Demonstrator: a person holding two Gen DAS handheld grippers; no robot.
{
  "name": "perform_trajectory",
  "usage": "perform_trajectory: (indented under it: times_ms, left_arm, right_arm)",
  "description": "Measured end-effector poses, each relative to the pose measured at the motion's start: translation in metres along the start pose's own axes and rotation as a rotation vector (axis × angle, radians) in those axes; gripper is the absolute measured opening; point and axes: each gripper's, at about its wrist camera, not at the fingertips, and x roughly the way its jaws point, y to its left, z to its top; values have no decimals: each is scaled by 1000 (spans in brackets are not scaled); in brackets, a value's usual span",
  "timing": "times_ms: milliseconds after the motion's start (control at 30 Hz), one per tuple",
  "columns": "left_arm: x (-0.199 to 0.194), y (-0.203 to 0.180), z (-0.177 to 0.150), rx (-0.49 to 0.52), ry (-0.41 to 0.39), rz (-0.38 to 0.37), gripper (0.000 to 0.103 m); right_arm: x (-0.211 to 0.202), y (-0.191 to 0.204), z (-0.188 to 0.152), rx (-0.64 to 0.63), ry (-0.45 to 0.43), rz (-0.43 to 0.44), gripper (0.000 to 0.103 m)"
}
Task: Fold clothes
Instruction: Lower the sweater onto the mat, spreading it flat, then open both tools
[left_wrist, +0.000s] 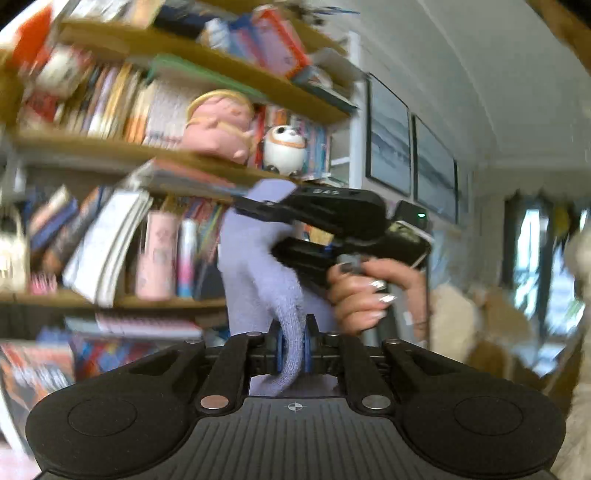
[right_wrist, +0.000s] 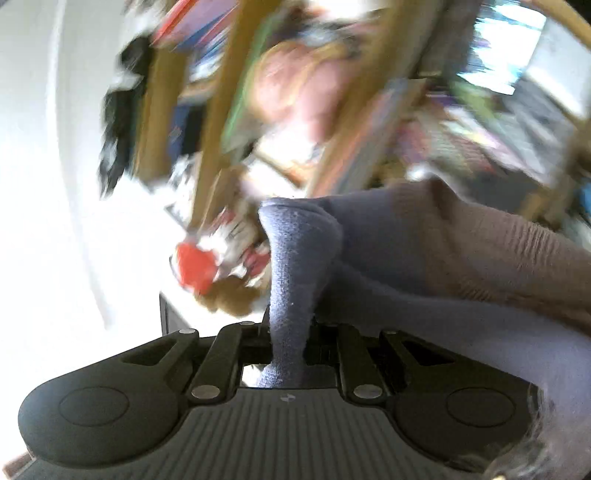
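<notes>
A: Left gripper (left_wrist: 291, 349)?
B: Fingers pinching a fold of the lilac sock (left_wrist: 258, 254); blue pads pressed onto it; cloth hangs in front of the bookshelf (left_wrist: 155, 151).
A: Right gripper (left_wrist: 258, 210)?
B: Its fingers pinch the sock's upper end, just before the bookshelf; a bare hand (left_wrist: 369, 291) grips its handle; its own camera shows the right gripper (right_wrist: 290, 332) clamped on a bunched ridge of sock (right_wrist: 295, 266).
A: Shelf contents?
B: Pink plush (left_wrist: 218, 125) beside a panda figure (left_wrist: 284, 149); rest blurred.

Wooden bookshelf (left_wrist: 162, 151), crowded with books (left_wrist: 110, 99), pink plush toy (left_wrist: 218, 123) beside panda figure (left_wrist: 284, 149)
</notes>
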Motion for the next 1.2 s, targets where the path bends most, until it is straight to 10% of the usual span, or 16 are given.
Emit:
perform_trajectory:
  times_ms: [300,400,600,733,933,1200]
  left_arm:
    - [37,108,-181,-253,585,253,9]
    - [23,130,-214,-299,675,318,9]
    - [7,164,-227,-345,719,387,12]
    - [0,176,-234,-353,727,424,12]
    - [-26,187,-228,-401,682,494,12]
    - [-21,181,-229,-280,705,532,9]
  right_arm:
    - [106,-112,-152,-78,522,-591,12]
    - [130,-136,-202,-99,624,-664,11]
    - [170,-145,-270,-193,755,-674,17]
    - [156,-139,-295,-254,789,-678,53]
    - [71,-126,-277,-335,824,-631,58]
    - [-40,-137,-266,-575,893,-867,57]
